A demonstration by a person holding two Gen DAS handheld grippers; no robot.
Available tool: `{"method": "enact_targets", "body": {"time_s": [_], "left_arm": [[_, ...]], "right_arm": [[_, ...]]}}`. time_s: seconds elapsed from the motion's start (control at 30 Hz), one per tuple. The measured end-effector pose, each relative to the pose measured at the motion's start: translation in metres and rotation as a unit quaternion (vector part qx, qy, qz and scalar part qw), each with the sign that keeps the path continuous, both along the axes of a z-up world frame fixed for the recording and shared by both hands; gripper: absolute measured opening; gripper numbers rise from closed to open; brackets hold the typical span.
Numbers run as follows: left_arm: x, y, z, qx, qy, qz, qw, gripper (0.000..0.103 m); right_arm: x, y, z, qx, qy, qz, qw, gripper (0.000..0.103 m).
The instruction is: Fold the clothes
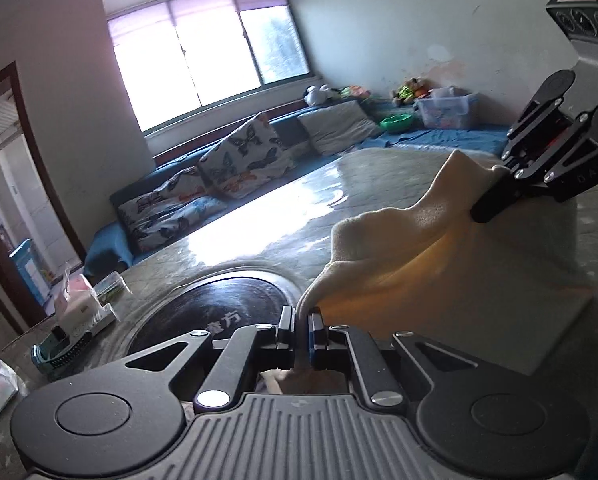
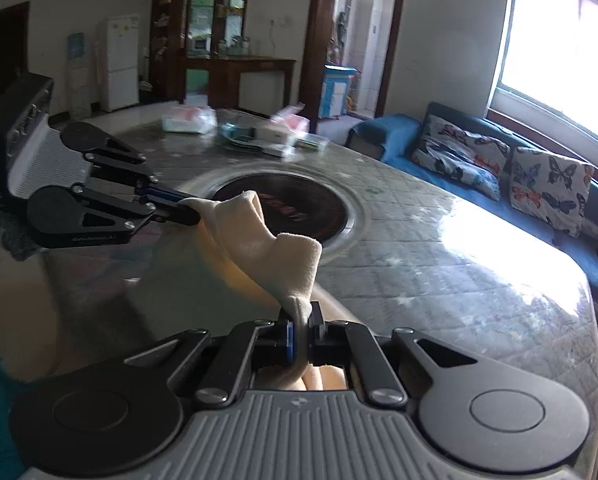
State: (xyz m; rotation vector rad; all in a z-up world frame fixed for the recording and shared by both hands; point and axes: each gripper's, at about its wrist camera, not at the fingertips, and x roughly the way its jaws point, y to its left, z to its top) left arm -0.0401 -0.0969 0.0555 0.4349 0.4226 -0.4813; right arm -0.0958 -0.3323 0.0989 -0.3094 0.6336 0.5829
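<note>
Left gripper (image 1: 302,330), black two-finger linkage nearest the lens, is clamping a corner of the cream soft fleece garment (image 1: 411,240). Right gripper (image 2: 299,334) is pinching another corner of the same cloth, its jaws closed on fabric too. Both are holding the edge lifted above the grey glossy patterned bench (image 1: 259,216), so the cloth is sagging between them in a ridge while the rest is hanging down toward the bench; likely stretching an edge to carry it over for a fold. The grippers are sitting apart, roughly level, angled toward each other. Dark round inset hotplate (image 2: 299,208) is lying beyond the cloth. Fold stage is not clear.
</note>
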Motion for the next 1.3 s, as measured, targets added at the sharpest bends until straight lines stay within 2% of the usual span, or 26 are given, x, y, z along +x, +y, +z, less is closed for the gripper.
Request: {"method": "enact_targets", "body": {"time_s": [0.13, 0.2, 0.23, 0.27, 0.47, 0.53, 0.67, 0.77, 0.83, 0.97, 1.13, 1.3], "left_arm": [[0.044, -0.011, -0.026, -0.005, 0.043, 0.042, 0.9982, 0.010], [0.057, -0.011, -0.035, -0.007, 0.059, 0.059, 0.9965, 0.012], [0.063, -0.010, -0.039, -0.008, 0.066, 0.066, 0.9956, 0.017], [0.067, -0.008, -0.040, -0.009, 0.069, 0.074, 0.9948, 0.019], [0.077, 0.011, -0.034, -0.030, 0.085, 0.129, 0.9876, 0.018], [0.065, 0.011, -0.023, -0.050, 0.082, 0.119, 0.9883, 0.018], [0.032, -0.004, -0.006, -0.082, 0.085, 0.070, 0.9905, 0.019], [0.017, -0.016, -0.006, -0.091, 0.098, 0.042, 0.9901, 0.019], [0.014, -0.021, -0.013, -0.081, 0.104, 0.034, 0.9906, 0.019], [0.020, -0.018, -0.032, -0.071, 0.131, 0.047, 0.9876, 0.019], [0.016, -0.008, -0.031, -0.091, 0.129, 0.053, 0.9861, 0.019], [0.010, -0.003, -0.031, -0.100, 0.125, 0.058, 0.9854, 0.029]], "right_arm": [[0.047, -0.003, -0.022, 0.009, 0.022, -0.042, 0.999, 0.007], [0.066, -0.004, -0.038, 0.017, 0.042, -0.063, 0.997, 0.013], [0.069, -0.007, -0.044, 0.023, 0.042, -0.079, 0.996, 0.016], [0.073, -0.012, -0.051, 0.029, 0.042, -0.099, 0.994, 0.019], [0.068, -0.030, -0.057, 0.067, 0.023, -0.181, 0.981, 0.021], [0.062, -0.031, -0.053, 0.077, 0.019, -0.178, 0.981, 0.021], [0.064, -0.022, -0.054, 0.092, 0.031, -0.161, 0.982, 0.021], [0.073, -0.009, -0.060, 0.093, 0.043, -0.152, 0.983, 0.021], [0.079, -0.003, -0.064, 0.095, 0.053, -0.152, 0.982, 0.021], [0.092, 0.010, -0.077, 0.077, 0.065, -0.166, 0.981, 0.021], [0.094, 0.013, -0.075, 0.083, 0.063, -0.174, 0.979, 0.021], [0.092, 0.036, -0.067, 0.084, 0.055, -0.123, 0.987, 0.021]]}}
